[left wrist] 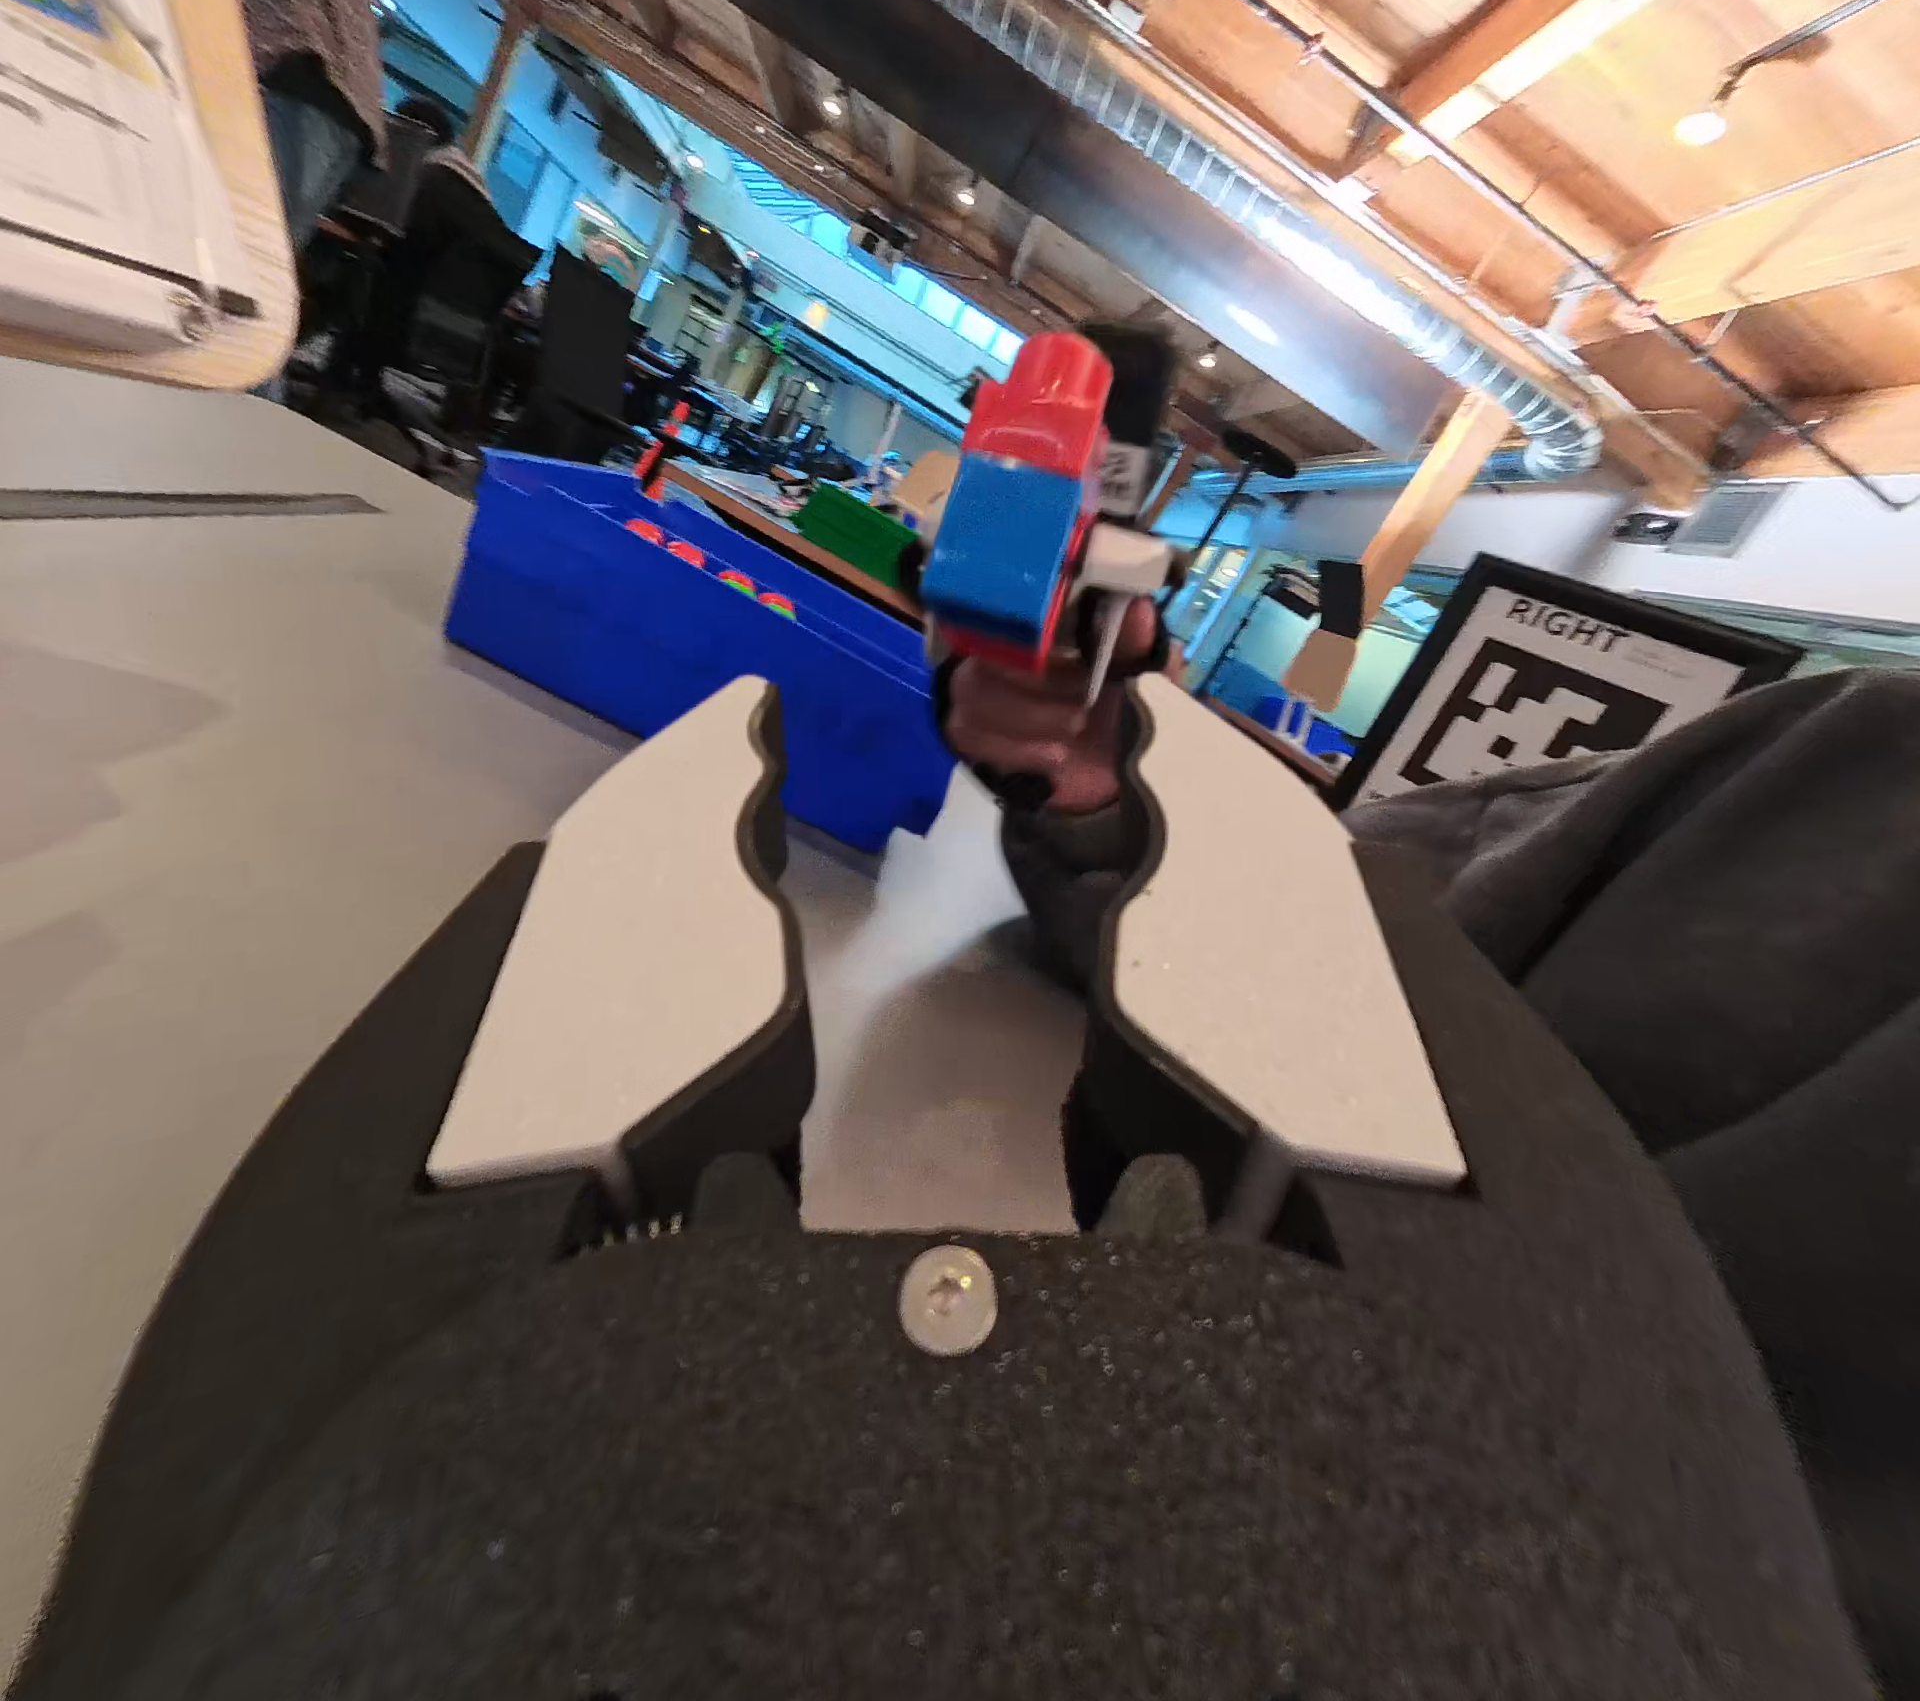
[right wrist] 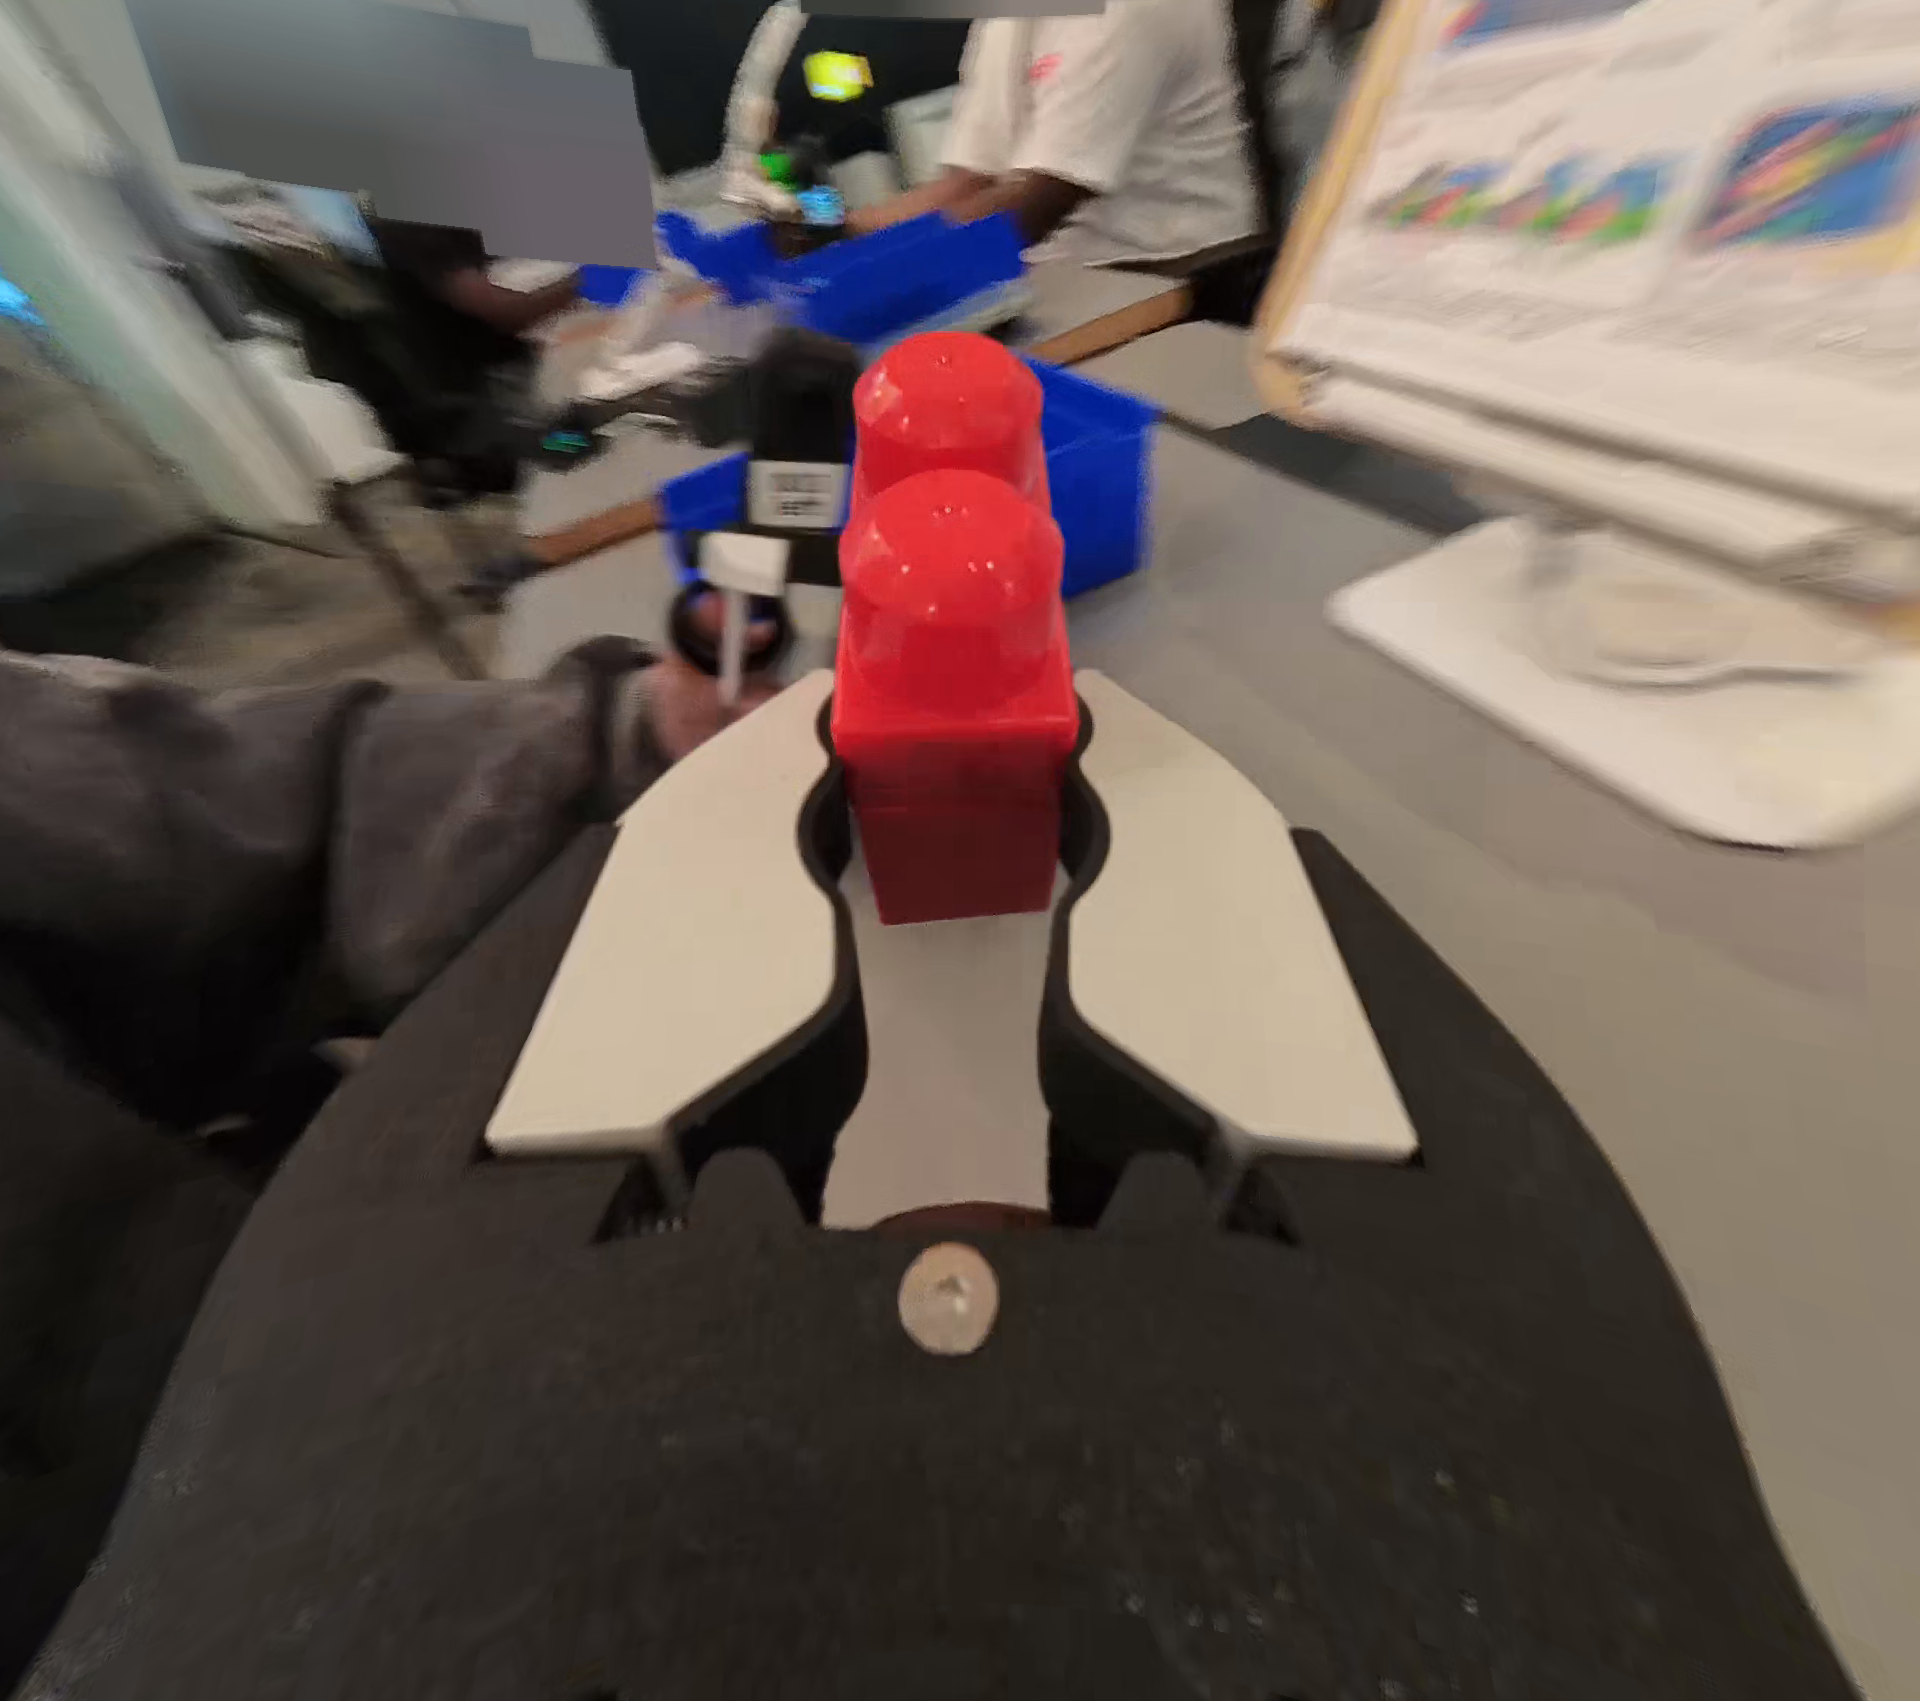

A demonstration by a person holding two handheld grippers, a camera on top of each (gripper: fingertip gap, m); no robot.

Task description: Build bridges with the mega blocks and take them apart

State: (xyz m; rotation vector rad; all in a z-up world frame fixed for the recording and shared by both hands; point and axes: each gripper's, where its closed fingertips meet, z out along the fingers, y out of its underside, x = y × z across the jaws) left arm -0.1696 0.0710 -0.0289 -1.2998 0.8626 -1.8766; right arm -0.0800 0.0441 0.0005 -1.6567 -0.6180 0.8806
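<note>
Right gripper point(right wrist: 956, 778) pinches red two-stud mega block point(right wrist: 951, 675) by its flat sides, lifted above the table | left gripper point(left wrist: 951, 716) spread, empty | block likely light, rigid, slick plastic

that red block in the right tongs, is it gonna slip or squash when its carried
The red block looks like hard, glossy moulded plastic, so it probably stays stiff and won't squash. Its shiny sides may be slippery, though the right tongs clamp both flat faces. It is probably light for its size.
</note>
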